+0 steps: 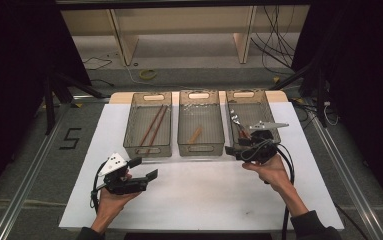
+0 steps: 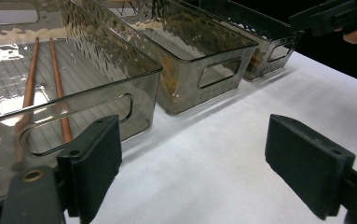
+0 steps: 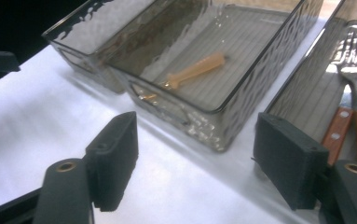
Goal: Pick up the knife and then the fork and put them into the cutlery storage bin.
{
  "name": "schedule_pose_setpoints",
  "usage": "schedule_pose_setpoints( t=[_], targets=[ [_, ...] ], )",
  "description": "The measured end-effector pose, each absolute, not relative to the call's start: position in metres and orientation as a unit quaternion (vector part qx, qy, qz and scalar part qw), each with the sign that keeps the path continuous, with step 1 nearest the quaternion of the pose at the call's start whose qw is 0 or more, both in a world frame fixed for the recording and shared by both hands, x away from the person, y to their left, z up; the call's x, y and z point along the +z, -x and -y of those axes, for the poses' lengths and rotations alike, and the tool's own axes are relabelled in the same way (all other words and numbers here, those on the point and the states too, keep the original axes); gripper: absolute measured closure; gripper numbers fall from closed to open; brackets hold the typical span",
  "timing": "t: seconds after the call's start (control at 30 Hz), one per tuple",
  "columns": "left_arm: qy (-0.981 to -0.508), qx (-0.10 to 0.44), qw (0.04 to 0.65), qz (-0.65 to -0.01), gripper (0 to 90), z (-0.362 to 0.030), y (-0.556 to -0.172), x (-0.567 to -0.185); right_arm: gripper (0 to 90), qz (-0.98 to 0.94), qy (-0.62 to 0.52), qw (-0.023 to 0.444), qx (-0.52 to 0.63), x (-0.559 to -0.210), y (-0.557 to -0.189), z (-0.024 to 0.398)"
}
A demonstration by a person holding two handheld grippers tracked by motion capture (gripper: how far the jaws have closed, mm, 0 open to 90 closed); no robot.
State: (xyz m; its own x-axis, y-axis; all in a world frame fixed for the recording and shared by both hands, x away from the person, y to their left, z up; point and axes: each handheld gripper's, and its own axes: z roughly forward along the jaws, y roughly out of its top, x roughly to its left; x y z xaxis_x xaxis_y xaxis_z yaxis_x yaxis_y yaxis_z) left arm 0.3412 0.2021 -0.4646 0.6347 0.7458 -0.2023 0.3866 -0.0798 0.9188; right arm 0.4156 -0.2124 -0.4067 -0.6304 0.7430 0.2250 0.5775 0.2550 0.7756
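Beside the right bin (image 1: 251,117), your right gripper (image 1: 235,152) hovered at its near end, jaws spread wide and holding nothing. The wooden-handled forks (image 3: 353,100) lay inside that bin, long axes running away from you, just beyond those jaws. Your left gripper (image 1: 144,168), equally open and empty, sat well left of that bin.

Three bins (image 1: 201,147): smoky grey, see-through, ribbed floors, rippled walls. Chopsticks (image 1: 154,125) in left bin: reddish brown. Small stick (image 3: 195,71) in middle bin: pale orange-tan. Forks (image 3: 355,70) in right bin: silver heads, brown wooden handles with pale rivets. Table cover (image 1: 204,190): plain white. Left gripper (image 1: 141,170) and right gripper (image 1: 239,149): black jaws, grey top plates.
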Motion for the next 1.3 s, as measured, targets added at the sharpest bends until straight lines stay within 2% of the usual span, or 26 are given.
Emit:
schedule_pose_setpoints(
  t=[0.33,0.97,1.3],
  targets=[
    [-0.723,0.160,0.548,-0.390,18.1,-0.201,-0.341,-0.465,28.4,-0.778,-0.403,0.085,0.475,-0.419,-0.388,0.214],
    [-0.734,0.142,0.545,-0.379,18.3,-0.198,-0.340,-0.465,24.8,-0.767,-0.390,0.117,0.497,-0.440,-0.344,0.227],
    [-0.740,0.132,0.543,-0.374,18.3,-0.196,-0.339,-0.466,22.8,-0.759,-0.395,0.122,0.503,-0.446,-0.333,0.235]
  ],
)
